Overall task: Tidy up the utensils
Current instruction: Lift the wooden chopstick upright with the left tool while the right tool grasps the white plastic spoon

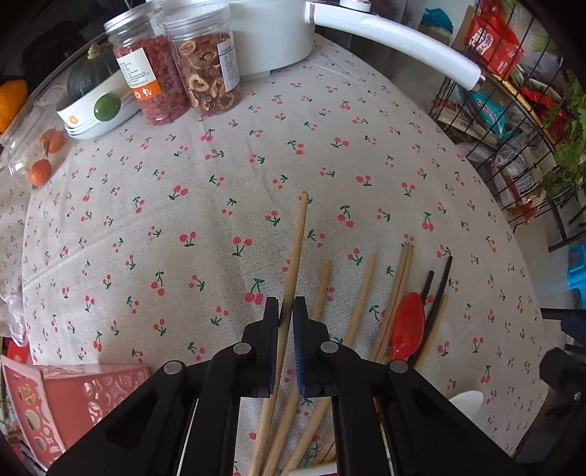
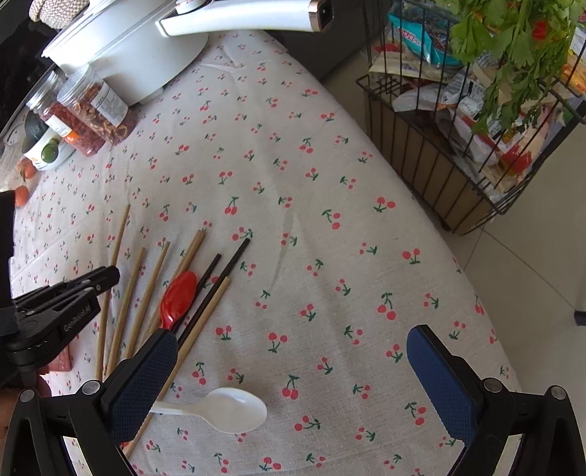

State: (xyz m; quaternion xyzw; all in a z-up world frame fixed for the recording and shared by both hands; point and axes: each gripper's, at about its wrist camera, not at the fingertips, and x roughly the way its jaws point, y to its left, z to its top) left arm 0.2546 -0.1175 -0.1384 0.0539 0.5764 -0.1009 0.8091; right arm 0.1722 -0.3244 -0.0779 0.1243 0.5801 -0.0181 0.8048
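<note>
At the lower middle of the left wrist view, the left gripper (image 1: 286, 311) has its jaws pinched together on a pale wooden chopstick (image 1: 297, 241), which runs up between the pads and ends near the centre of the frame. Just right of it the other wooden chopsticks (image 1: 360, 300) lie fanned on the cherry-print tablecloth (image 1: 183, 205), with a red spoon (image 1: 406, 326) and two black chopsticks (image 1: 441, 285) mixed in further right.

The sorting looks barely begun to me: one stick is gripped, and every other utensil I can see lies loose in the pile. A red cut-out basket (image 1: 73, 402) sits at the lower left of that frame; it may be where things are meant to go, though I cannot see into it.

The right wrist view adds what the left one only hints at. A white spoon (image 2: 227, 408) lies whole at lower centre, apart from the pile, and the right gripper (image 2: 293, 388) hangs above the cloth with its jaws spread wide and nothing between them. The left gripper shows there from the side at the left edge. The left view alone shows the pinch itself and the basket. Jars (image 1: 175, 66), a white pot (image 1: 271, 33) and a wire rack (image 2: 457, 146) stand along the far edges.
</note>
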